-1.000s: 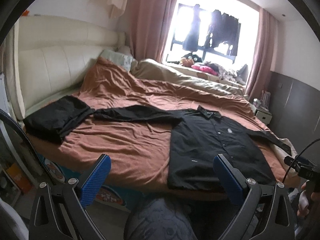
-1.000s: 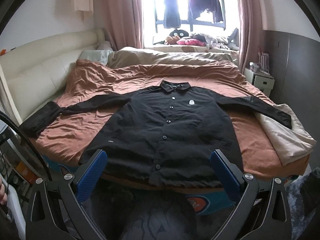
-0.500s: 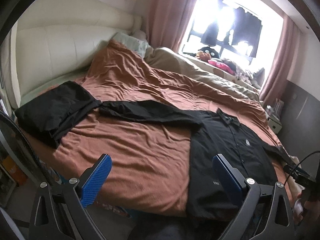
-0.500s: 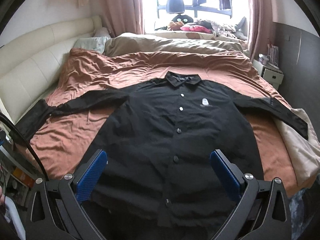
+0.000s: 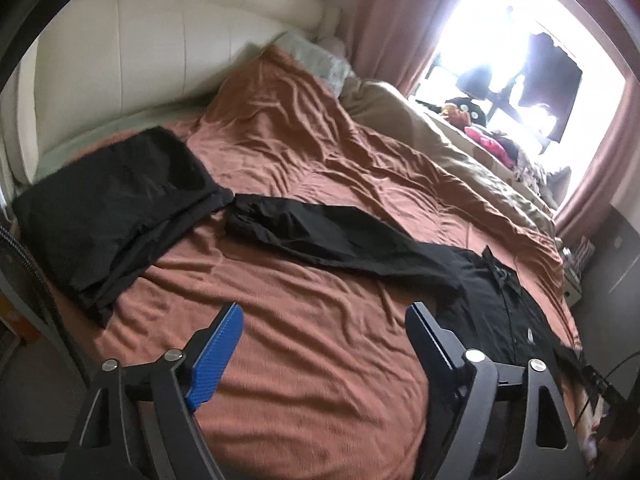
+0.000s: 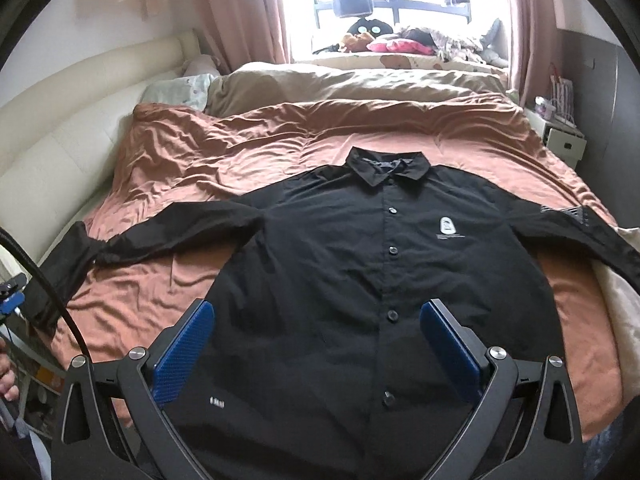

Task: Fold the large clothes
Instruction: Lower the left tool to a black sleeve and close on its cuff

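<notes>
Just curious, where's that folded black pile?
Left view: the pile lies on the brown sheet at the left, by the headboard, touching the shirt's sleeve.

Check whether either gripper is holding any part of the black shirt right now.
Nothing is held. The left gripper, its jaws closing, has only bedspread behind its gap; the right gripper hovers open over the black shirt.

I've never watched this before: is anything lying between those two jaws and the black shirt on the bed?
Nothing visible. The right gripper hangs open over the black shirt, which lies flat and uncovered. The left gripper, its jaws closing on nothing, faces bare brown bedding before the shirt's sleeve. The folded black garment lies off to the side.
</notes>
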`<state>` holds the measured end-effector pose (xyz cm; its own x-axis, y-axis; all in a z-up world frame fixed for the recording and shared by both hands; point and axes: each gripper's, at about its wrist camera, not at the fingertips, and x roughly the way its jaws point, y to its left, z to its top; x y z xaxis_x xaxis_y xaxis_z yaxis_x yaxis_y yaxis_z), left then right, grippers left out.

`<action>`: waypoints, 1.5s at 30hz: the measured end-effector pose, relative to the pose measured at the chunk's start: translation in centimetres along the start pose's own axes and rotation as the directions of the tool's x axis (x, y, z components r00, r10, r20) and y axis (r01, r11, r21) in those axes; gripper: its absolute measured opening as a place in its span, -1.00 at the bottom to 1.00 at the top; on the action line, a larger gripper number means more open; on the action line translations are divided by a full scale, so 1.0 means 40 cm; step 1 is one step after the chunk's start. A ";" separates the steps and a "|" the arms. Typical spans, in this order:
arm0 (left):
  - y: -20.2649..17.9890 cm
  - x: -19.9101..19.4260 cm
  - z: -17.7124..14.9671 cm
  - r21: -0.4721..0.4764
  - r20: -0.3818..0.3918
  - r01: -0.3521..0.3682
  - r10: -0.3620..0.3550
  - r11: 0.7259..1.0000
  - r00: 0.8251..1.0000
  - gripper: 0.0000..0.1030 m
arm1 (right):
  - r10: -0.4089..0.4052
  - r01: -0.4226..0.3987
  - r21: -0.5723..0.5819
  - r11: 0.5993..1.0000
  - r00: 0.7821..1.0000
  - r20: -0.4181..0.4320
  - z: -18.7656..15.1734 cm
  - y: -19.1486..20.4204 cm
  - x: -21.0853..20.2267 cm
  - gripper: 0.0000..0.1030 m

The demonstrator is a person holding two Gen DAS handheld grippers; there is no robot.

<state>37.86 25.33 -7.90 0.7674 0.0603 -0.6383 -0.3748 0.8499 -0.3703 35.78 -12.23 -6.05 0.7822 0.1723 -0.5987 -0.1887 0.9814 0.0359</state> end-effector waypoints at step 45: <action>0.072 0.498 0.195 -0.066 -0.022 -0.161 0.160 0.985 0.987 -0.94 | 0.113 -0.087 0.133 0.987 0.972 -0.205 0.325 0.147 0.734 -0.46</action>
<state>56.13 33.08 -16.41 0.6860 0.1842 -0.7039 -0.5269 0.7929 -0.3061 65.37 -0.30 -13.00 0.6174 0.2610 -0.7421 -0.1750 0.9653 0.1939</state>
